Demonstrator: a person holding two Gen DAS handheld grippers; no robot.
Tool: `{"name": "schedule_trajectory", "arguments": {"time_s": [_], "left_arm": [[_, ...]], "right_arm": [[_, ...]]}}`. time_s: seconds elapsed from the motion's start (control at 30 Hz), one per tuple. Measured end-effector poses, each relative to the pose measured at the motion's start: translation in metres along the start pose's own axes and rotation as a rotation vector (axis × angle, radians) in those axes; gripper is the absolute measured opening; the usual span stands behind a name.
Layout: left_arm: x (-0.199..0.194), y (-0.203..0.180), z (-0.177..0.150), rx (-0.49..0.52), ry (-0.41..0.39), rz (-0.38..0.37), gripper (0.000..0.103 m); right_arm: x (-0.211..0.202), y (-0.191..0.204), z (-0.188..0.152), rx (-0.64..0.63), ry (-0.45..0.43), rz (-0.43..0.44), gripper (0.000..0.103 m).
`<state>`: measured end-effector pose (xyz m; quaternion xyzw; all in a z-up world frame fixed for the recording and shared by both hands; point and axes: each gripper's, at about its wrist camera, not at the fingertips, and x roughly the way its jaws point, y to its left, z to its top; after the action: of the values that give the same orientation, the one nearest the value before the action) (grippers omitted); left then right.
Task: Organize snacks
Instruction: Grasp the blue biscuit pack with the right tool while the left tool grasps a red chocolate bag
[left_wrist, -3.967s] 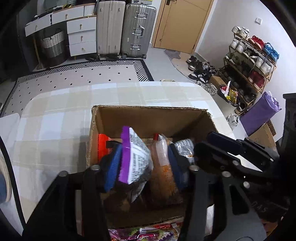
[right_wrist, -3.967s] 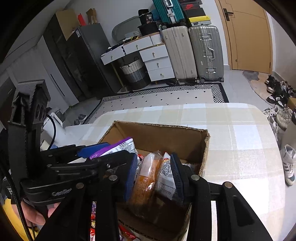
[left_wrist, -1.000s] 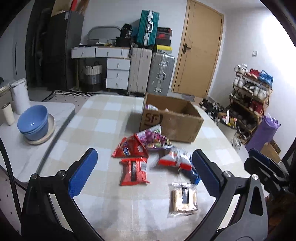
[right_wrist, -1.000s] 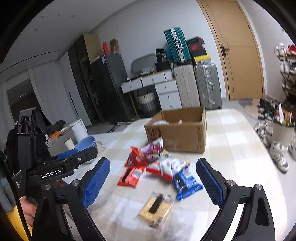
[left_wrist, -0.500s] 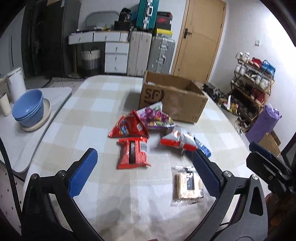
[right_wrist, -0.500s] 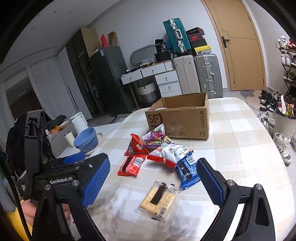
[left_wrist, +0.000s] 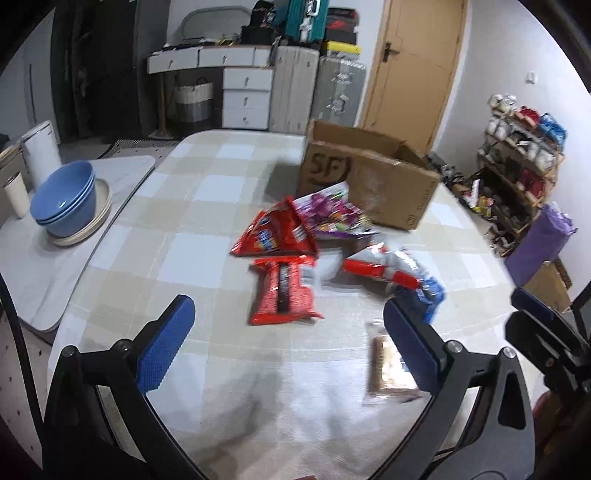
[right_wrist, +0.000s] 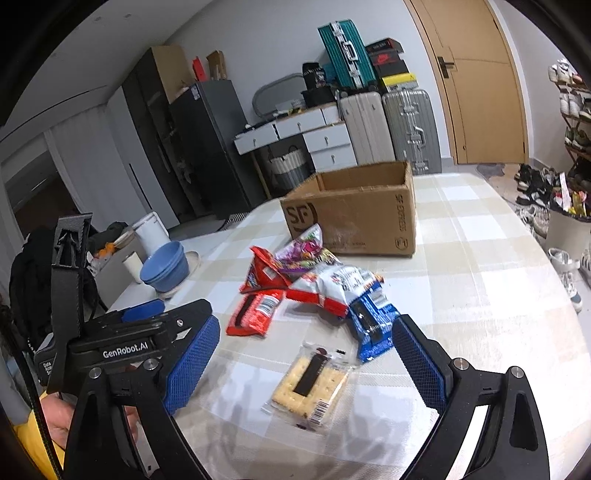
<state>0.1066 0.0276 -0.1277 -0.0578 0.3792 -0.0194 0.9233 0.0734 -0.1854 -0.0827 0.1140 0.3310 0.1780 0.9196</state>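
Hovering wide apart and empty, the right claw (right_wrist: 306, 363) frames the cracker pack (right_wrist: 309, 382); the left claw (left_wrist: 288, 343) gapes too, likely aiming at the red packet (left_wrist: 282, 290) at 12 o'clock. Other snacks lie loose, the box (right_wrist: 354, 212) beyond at 12 o'clock, likely their destination

I read "SF" and "SF EXPRESS" on the cardboard box (right_wrist: 354, 218), "GenRobot.AI" on my left gripper (right_wrist: 125, 347).

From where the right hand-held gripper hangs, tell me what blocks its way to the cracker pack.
Nothing visible does. The right hand-held gripper is open, and the cracker pack lies flat on the table right between its fingers. The blue snack bag lies just beyond, near the pack's far corner.
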Motion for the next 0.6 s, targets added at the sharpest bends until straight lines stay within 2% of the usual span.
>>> {"name": "schedule_trajectory", "arguments": {"time_s": [0.17,0.3,0.6], "left_arm": [[0.037,0.013,0.002,-0.039,0.065,0.026,0.102],[0.068,0.017,0.008,-0.052,0.117,0.013,0.102],[0.128,0.011,0.021,-0.033,0.220,0.029,0.102]], "right_arm": [[0.028,-0.018,-0.006,0.031,0.079,-0.043,0.096],[0.052,-0.035,-0.007,0.054,0.141,-0.065,0.096],[0.084,-0.056,-0.003,0.060,0.191,-0.068,0.096]]}}
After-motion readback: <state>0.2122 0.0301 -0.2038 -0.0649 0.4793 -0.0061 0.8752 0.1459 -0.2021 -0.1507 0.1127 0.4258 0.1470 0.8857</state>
